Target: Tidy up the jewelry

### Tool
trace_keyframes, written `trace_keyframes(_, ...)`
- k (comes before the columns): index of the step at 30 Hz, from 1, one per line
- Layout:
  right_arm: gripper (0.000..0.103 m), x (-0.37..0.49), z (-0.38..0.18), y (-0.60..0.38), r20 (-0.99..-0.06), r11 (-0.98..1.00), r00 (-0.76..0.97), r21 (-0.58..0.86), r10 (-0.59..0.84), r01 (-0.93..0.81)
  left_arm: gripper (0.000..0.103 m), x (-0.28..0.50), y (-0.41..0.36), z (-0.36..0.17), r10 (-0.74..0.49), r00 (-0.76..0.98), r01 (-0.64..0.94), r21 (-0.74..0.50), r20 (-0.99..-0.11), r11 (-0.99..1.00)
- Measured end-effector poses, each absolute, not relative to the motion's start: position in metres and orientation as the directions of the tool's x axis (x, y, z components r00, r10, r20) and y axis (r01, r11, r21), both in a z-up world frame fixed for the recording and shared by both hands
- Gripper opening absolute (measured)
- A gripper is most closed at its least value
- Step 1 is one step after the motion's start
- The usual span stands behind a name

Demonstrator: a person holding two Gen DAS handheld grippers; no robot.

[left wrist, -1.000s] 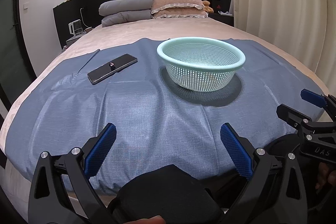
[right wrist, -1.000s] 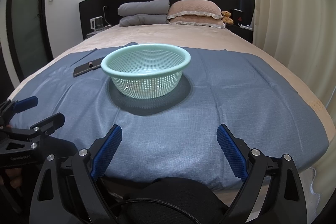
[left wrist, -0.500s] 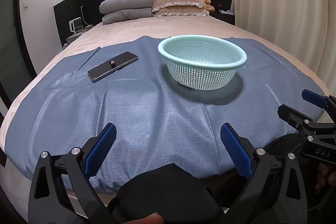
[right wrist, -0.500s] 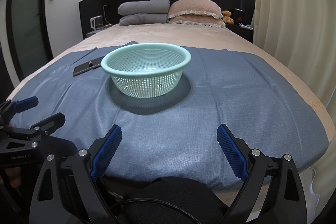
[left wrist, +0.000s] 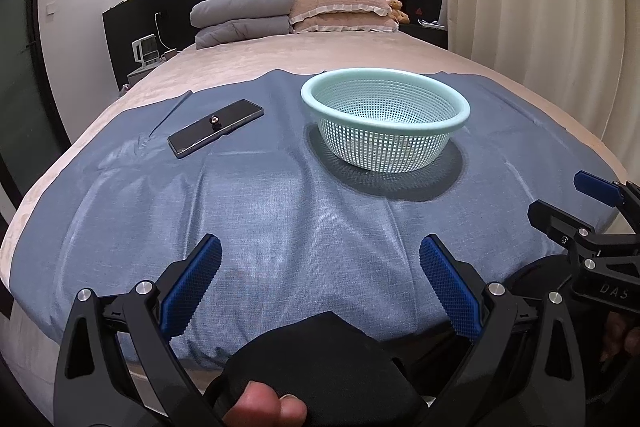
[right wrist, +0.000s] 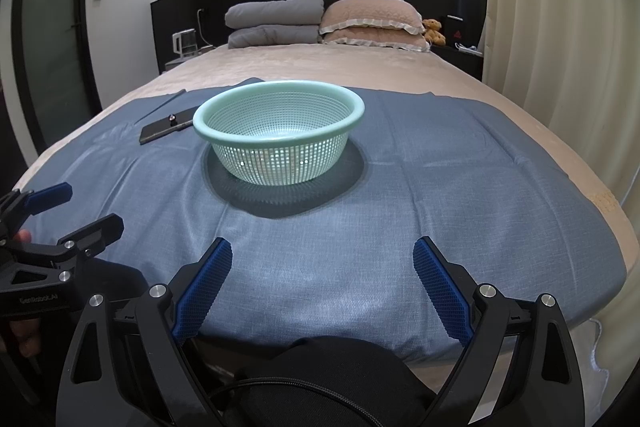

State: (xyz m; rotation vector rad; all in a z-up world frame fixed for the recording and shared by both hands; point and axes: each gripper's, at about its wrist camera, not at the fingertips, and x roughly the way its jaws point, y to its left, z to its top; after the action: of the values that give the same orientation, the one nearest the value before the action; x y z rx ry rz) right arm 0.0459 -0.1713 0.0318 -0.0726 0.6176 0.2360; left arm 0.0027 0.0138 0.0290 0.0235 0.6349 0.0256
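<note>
Over the last second both views have crept slightly nearer the mint basket (left wrist: pixel 385 119). The 2 grippers, left gripper (left wrist: pixel 316 283) and right gripper (right wrist: pixel 322 283), stay spread wide and empty. A small ring (left wrist: pixel 215 120) sits on the phone (left wrist: pixel 216 133), beside the basket, not in it.

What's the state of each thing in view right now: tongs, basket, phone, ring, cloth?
left tongs: open, empty, above the cloth's near edge
right tongs: open, empty
basket: upright on the cloth; contents unclear through the mesh
phone: flat, screen dark, left of the basket
ring: resting on the phone
blue cloth: spread over the bed, slightly creased
</note>
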Motion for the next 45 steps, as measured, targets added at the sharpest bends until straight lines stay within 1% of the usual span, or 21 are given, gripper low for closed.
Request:
trace_keyframes(12, 0.088, 0.0461, 0.0313, -0.1714, -0.583, 0.97, 0.788, 0.004, 0.198, -0.241, 0.097, 0.002, 0.014, 0.0289, 0.045, 0.808, -0.03, 0.036, -0.588, 0.999)
trace_keyframes(45, 0.088, 0.0457, 0.029, -0.1704, -0.587, 0.97, 0.785, 0.004, 0.2, -0.244, 0.097, 0.0015, 0.0116, 0.0301, 0.035, 0.809, -0.02, 0.032, -0.587, 0.999)
